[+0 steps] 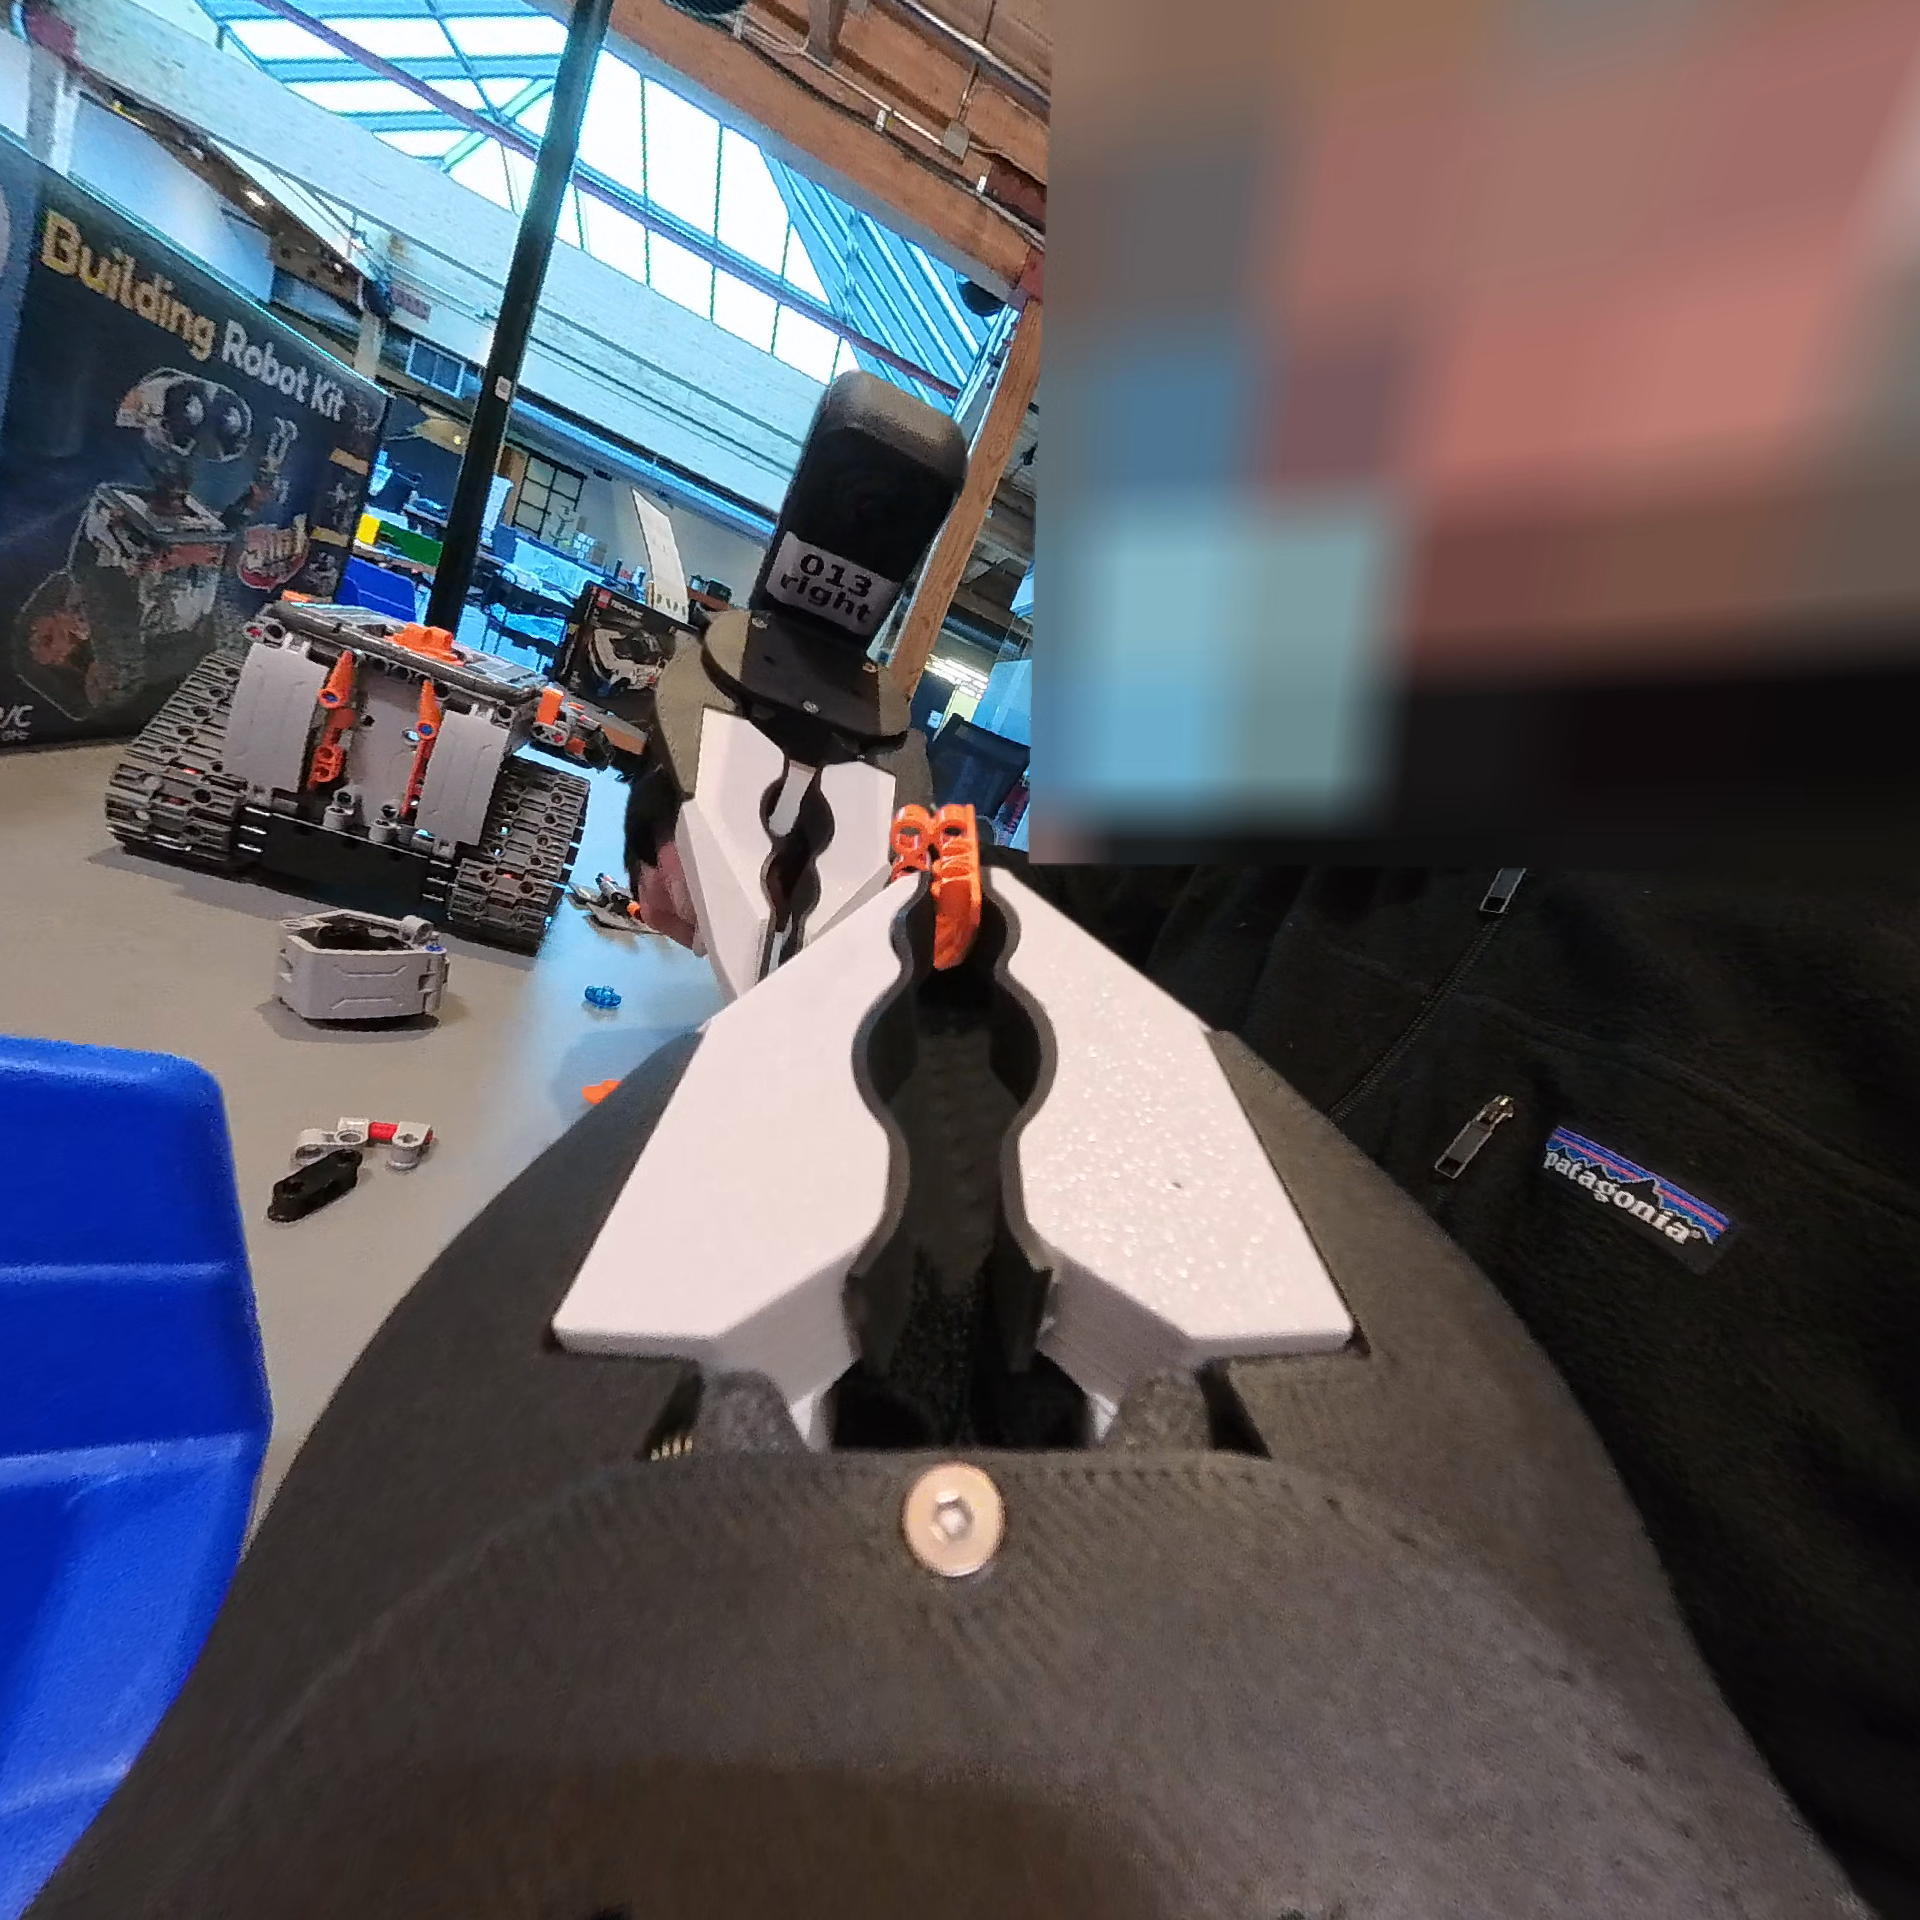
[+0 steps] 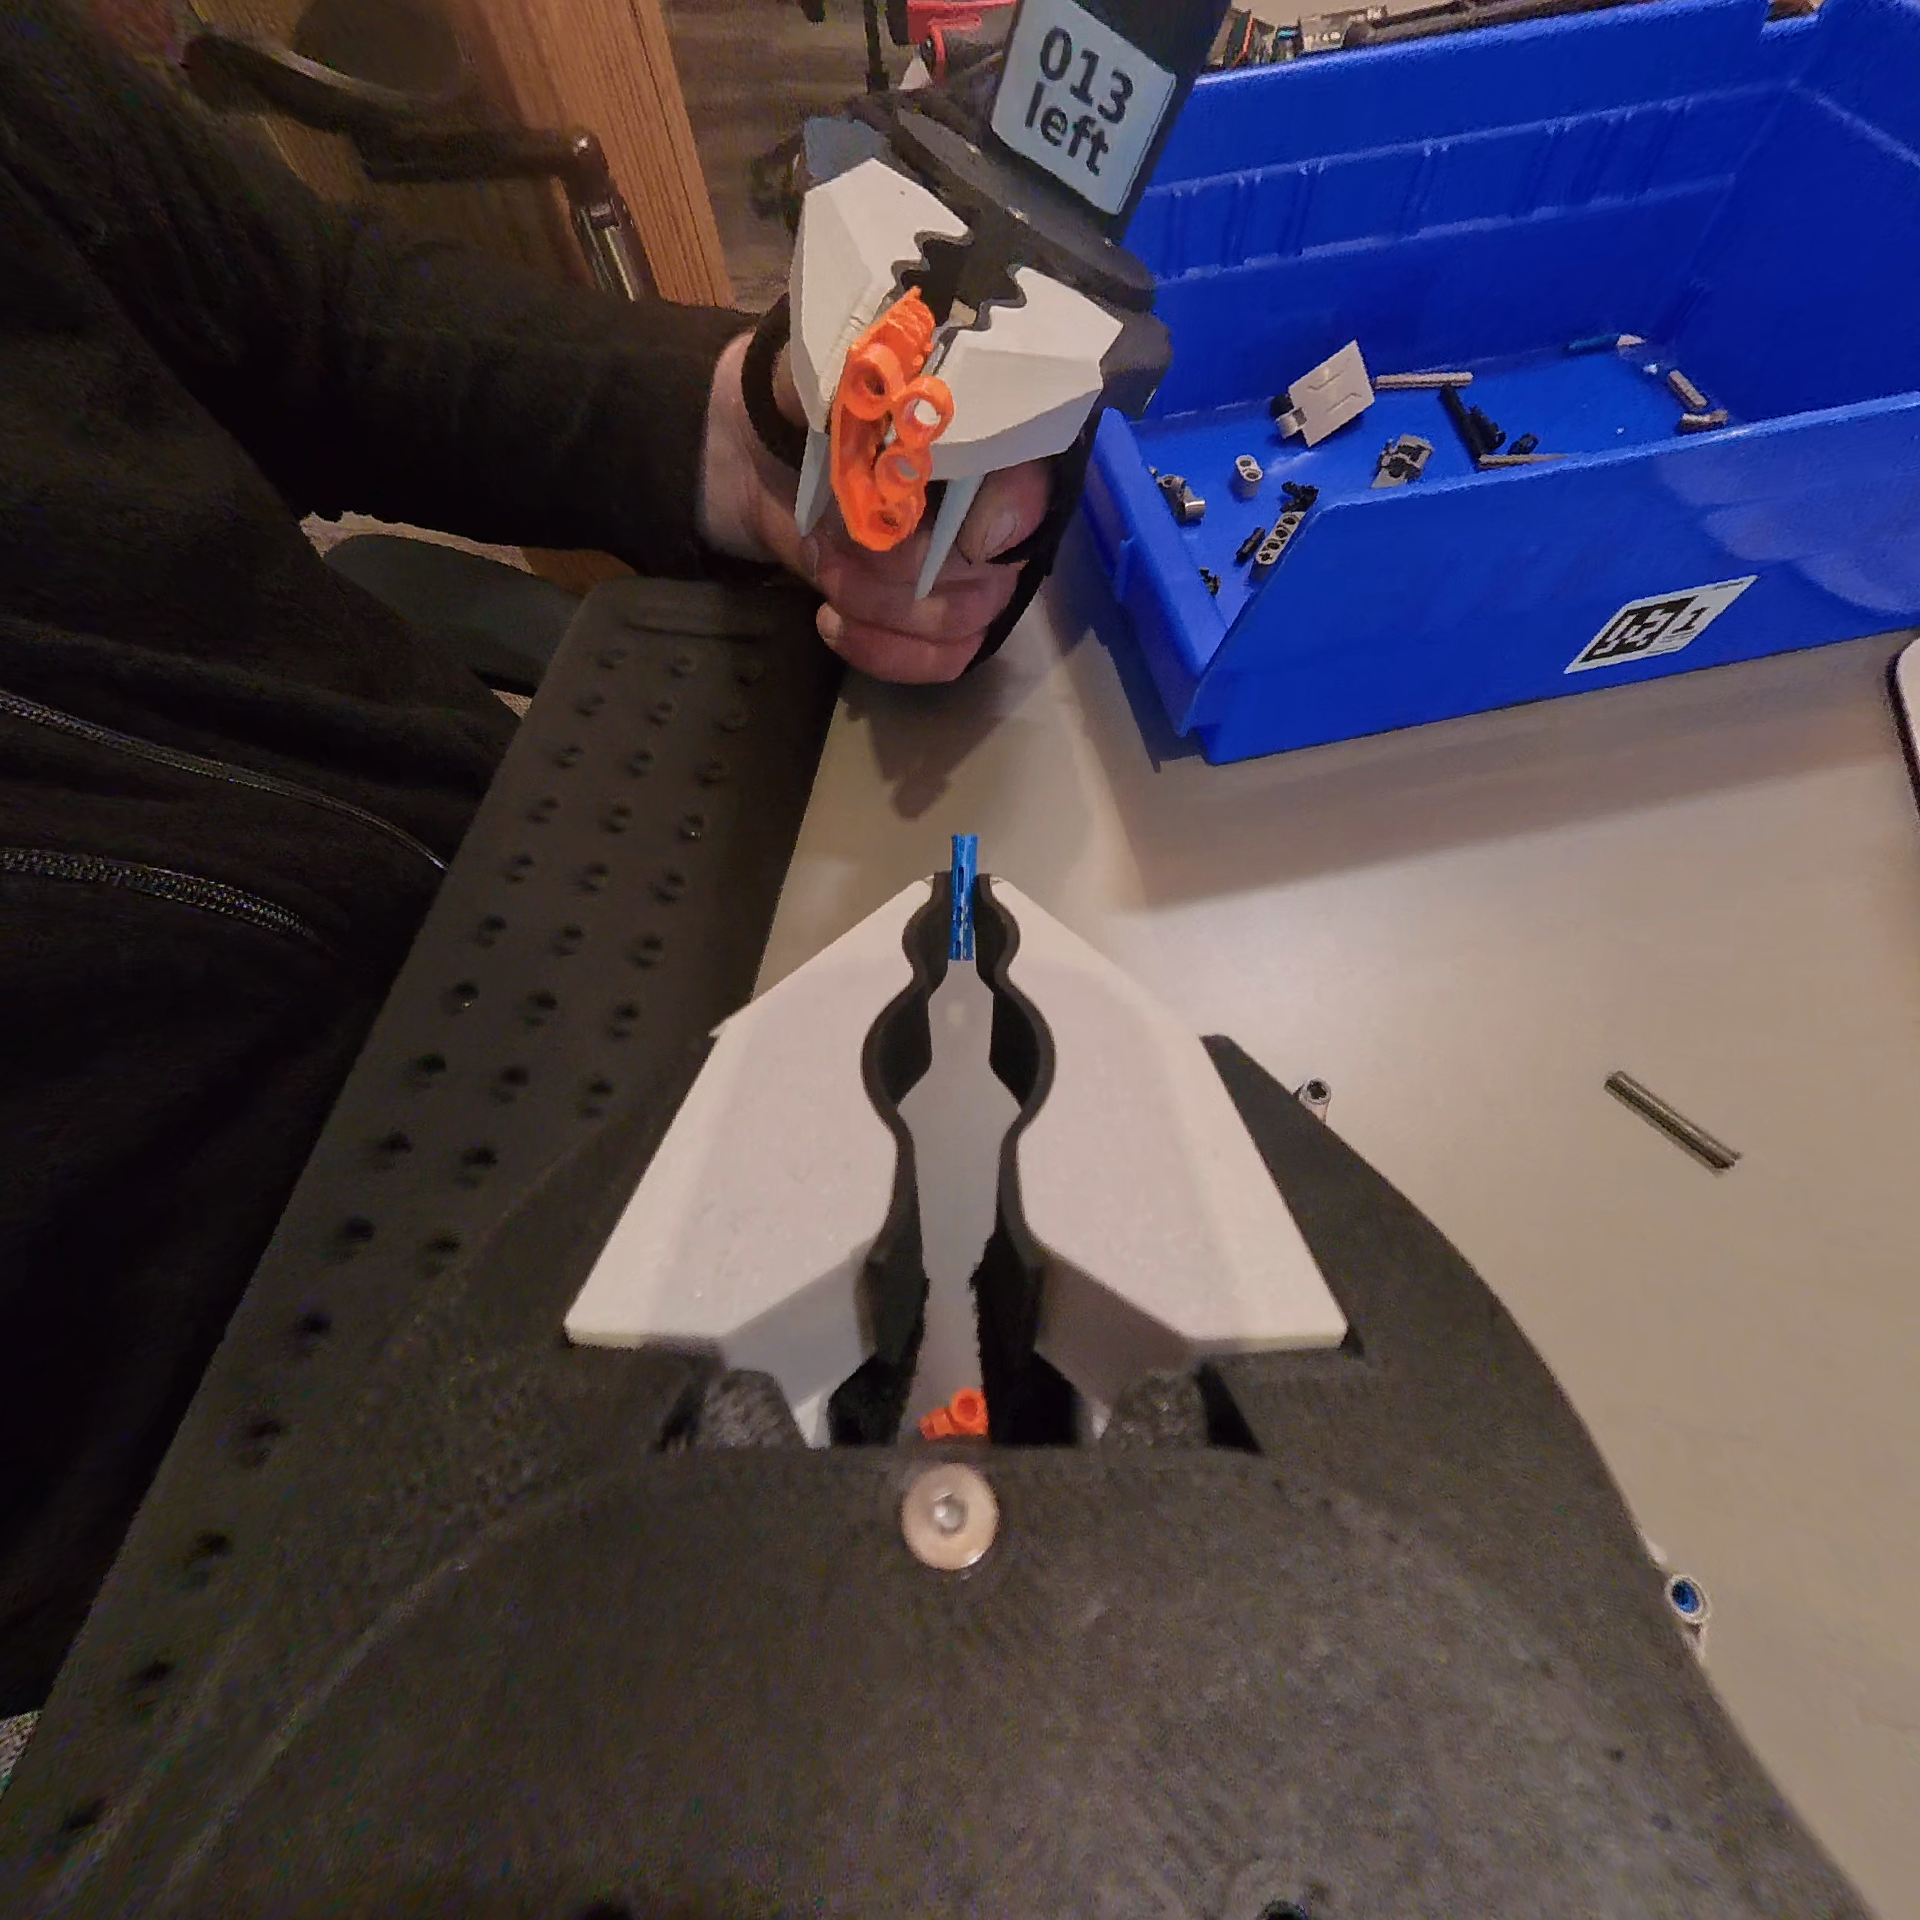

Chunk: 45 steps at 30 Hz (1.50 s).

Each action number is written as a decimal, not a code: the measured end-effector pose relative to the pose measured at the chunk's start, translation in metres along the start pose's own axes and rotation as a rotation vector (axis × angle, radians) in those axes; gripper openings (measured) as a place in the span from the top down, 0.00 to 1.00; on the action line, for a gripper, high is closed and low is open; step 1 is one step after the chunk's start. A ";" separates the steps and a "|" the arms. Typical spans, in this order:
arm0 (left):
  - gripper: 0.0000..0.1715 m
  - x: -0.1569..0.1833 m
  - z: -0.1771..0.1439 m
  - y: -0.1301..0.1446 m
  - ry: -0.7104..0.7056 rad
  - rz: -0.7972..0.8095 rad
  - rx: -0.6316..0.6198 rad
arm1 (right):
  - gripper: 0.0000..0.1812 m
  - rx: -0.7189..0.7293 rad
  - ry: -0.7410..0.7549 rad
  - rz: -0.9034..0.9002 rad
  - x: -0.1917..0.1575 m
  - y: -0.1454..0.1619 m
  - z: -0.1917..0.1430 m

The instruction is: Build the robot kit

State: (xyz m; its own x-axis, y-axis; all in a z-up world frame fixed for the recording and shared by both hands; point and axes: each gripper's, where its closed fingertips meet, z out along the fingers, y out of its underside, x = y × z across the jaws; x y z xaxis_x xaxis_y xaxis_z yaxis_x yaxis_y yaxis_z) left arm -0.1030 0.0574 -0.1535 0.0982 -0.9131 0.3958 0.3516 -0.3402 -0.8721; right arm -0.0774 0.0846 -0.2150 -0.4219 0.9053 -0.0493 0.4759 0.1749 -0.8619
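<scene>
The left claw [image 1: 940, 883] was pinched tight on an orange holed beam [image 1: 948, 878], which stuck out past its white fingertips [image 1: 831, 977]. From the right wrist view the same claw [image 2: 894, 499] pointed back toward the camera, the orange beam [image 2: 888, 436] gripped between its jaws and a hand [image 2: 894, 613] wrapped round the handle, resting at the counter [image 2: 1351, 987] edge. The right claw [image 2: 966, 883] was nearly closed on a thin blue pin [image 2: 964, 894], held upright at the very tips and raised above the counter. A second small orange piece [image 2: 956, 1415] showed through the gap at the base of that claw's fingers.

Just beyond, a black perforated panel [image 2: 540, 935] ran along the counter's near side beside a black fleece jacket [image 1: 1558, 1143]. A dark rod [image 2: 1671, 1120] lay loose on the counter to the right. Farther off sat a blue bin [image 2: 1455, 644] holding scattered grey and black small parts [image 2: 1320, 400].

In the left wrist view, loose pieces lay near: a black link with grey connectors [image 1: 348, 1153] and a tiny blue piece [image 1: 603, 995]. Behind them stood a grey block module [image 1: 358, 966], then a tracked robot model [image 1: 353, 758] in grey, black and orange, and farthest a dark printed box [image 1: 177, 436].
</scene>
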 end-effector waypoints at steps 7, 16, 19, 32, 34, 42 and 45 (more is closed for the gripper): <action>0.98 -0.003 0.000 0.002 -0.016 0.010 -0.013 | 0.99 0.035 0.006 -0.003 0.000 -0.007 -0.004; 0.98 -0.009 0.002 0.013 -0.079 0.060 -0.082 | 0.99 0.041 0.015 -0.002 0.002 -0.008 -0.005; 0.98 -0.010 0.001 0.012 -0.085 0.058 -0.080 | 0.99 0.046 0.019 -0.004 0.002 -0.009 -0.006; 0.98 -0.013 0.001 0.014 -0.097 0.060 -0.092 | 0.99 0.061 0.026 -0.004 0.002 -0.012 -0.007; 0.98 -0.013 0.001 0.015 -0.102 0.063 -0.097 | 0.99 0.061 0.026 -0.003 0.002 -0.012 -0.007; 0.98 -0.014 0.002 0.017 -0.106 0.070 -0.107 | 0.99 0.059 0.027 -0.005 0.002 -0.012 -0.007; 0.98 -0.012 0.002 0.015 -0.090 0.069 -0.095 | 0.99 0.059 0.027 -0.004 0.002 -0.012 -0.007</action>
State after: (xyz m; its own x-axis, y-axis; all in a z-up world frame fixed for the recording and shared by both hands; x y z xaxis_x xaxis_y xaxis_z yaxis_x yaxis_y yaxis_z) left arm -0.0971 0.0631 -0.1707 0.2036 -0.9128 0.3541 0.2517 -0.3008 -0.9199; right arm -0.0782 0.0872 -0.2012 -0.4023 0.9150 -0.0323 0.4275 0.1565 -0.8904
